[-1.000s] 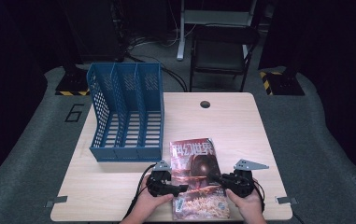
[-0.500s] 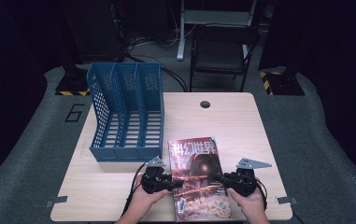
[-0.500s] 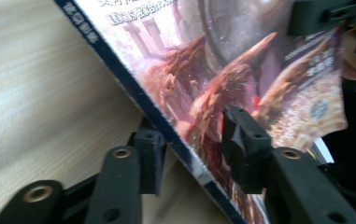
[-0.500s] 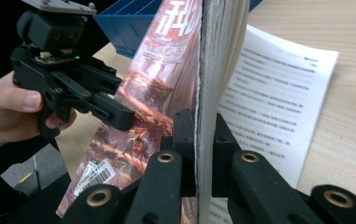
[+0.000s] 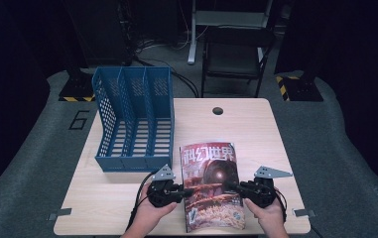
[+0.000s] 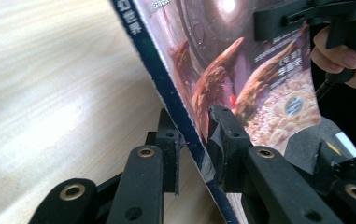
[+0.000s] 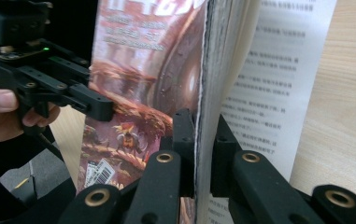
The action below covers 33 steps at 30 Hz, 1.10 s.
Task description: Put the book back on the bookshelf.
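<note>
Now both claws have the magazine (image 5: 210, 186) by opposite edges at the near side of the surface (image 5: 256, 129), right of the blue file rack (image 5: 134, 119). Left claw (image 5: 184, 190) has just been closing, and the left gripper view has its jaws narrow with the spine edge between them: pads (image 6: 220, 128) look pressed on cover and back, so it is holding the magazine. Right claw (image 7: 203, 135) is clamped on the open page edge; the right gripper view shows the cover and most pages pinched, while one loose printed page (image 7: 269, 84) hangs free outside the grip.

Step in hand, as I judge it: lifting the magazine two-handed, likely toward a rack slot. To do it well:
- keep both claws level with each other so the magazine does not twist or sag in the middle
- raise evenly, no pulling apart, since the cover could tear at the pads
- watch the loose page; it could fold or catch on the rack's wall
- turn the magazine upright, spine down, before the rack
- pick one compartment and line up over it, clear of the dividers
- hold both grips until the bottom edge rests inside.
</note>
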Motion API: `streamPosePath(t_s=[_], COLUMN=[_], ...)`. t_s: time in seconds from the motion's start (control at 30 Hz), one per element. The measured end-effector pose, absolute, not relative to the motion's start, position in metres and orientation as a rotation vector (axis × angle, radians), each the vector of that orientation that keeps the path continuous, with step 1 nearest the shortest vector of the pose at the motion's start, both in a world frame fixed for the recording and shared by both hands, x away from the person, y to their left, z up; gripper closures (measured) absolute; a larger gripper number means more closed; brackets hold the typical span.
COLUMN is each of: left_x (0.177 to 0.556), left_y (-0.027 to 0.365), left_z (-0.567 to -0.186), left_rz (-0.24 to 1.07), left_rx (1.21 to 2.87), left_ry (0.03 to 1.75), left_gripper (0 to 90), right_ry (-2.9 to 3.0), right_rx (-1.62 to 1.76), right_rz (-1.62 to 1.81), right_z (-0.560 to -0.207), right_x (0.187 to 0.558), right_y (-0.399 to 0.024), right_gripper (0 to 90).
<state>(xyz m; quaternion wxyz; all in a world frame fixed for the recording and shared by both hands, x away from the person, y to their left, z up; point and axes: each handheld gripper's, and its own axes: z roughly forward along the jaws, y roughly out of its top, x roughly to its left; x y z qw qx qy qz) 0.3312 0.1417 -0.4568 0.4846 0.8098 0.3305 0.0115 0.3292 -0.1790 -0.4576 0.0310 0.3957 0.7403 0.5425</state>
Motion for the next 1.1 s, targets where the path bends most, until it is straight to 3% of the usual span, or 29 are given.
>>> streamPosePath(t_s=[0.6,0.8,1.1], left_x=[0.320,0.315,0.317], left_y=[0.146,0.144,0.149], left_z=[-0.428,-0.423,-0.429], left_rz=[0.181,0.251,0.293], left_rx=[1.977,1.982,1.974], left_ry=[0.712,0.678,0.693], left_gripper=[83.7,83.8,83.8], right_ry=[2.270,2.193,2.131], right_rx=[1.302,1.194,1.025], right_rz=[1.695,1.668,1.530], right_z=[-0.456,-0.441,-0.426], right_x=[0.339,0.331,0.320], right_y=[-0.175,-0.173,-0.159], right_gripper=[79.5,84.7,85.4])
